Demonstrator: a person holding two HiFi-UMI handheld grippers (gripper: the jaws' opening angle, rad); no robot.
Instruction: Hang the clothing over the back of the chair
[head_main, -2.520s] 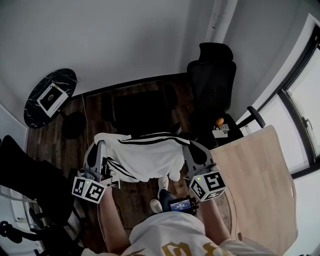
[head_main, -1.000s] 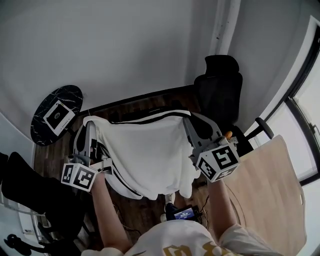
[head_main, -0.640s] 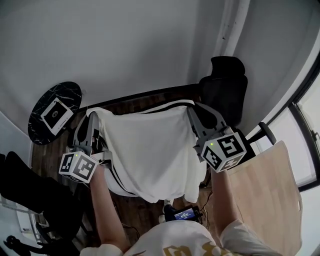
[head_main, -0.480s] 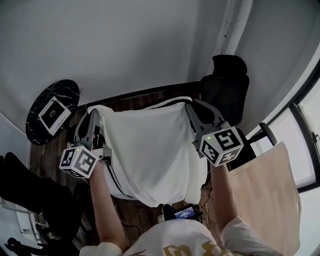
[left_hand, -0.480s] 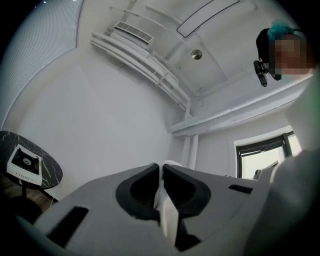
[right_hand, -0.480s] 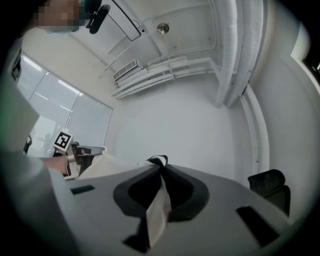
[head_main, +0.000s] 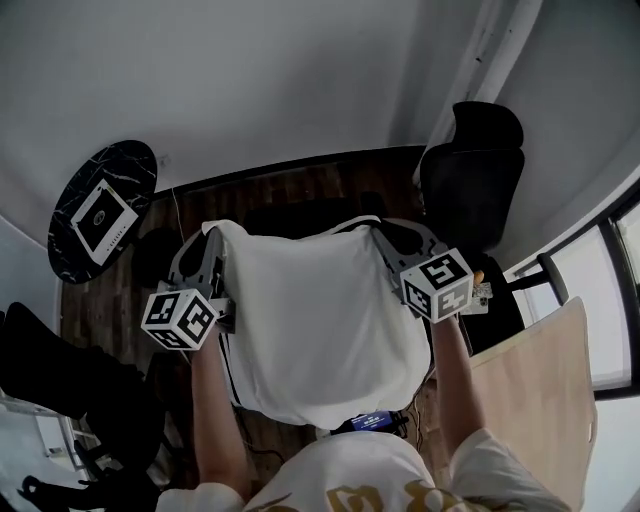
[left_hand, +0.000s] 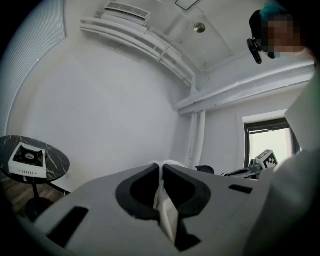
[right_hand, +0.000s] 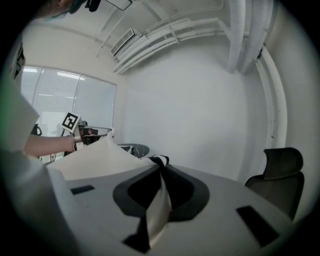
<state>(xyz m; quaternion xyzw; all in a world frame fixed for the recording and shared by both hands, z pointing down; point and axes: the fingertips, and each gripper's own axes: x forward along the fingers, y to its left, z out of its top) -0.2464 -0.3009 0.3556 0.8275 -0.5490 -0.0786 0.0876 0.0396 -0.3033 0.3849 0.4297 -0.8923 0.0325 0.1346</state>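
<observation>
— Head view first: how is the clothing being carried?

— It is held by its two upper corners, one pinched in the left gripper and the other in the right gripper. The grippers are set well apart, so the cloth is stretched wide between them. Its top edge is presented over the dark chair back, most of which is hidden beneath it.

— Are both grips borne out by the gripper views?

— Yes. In the left gripper view the jaws are seen closed together on a fold of the white cloth. In the right gripper view the jaws are likewise clamped on a pinch of it, with a black-trimmed edge poking out past the tips.

— Why is so wide a hold used?

— It is judged that a broad, level top edge can be laid across the backrest without bunching, with the body of the garment left to fall on the near side.

— And how does the garment look?

— A white, thin, smooth piece is shown, with black stripes along the top edge and down its left side. It hangs as a broad sheet from the grippers toward the person, and its lower hem is curved close to the person's body. The hanging is judged not yet done, since both corners are gripped.
</observation>
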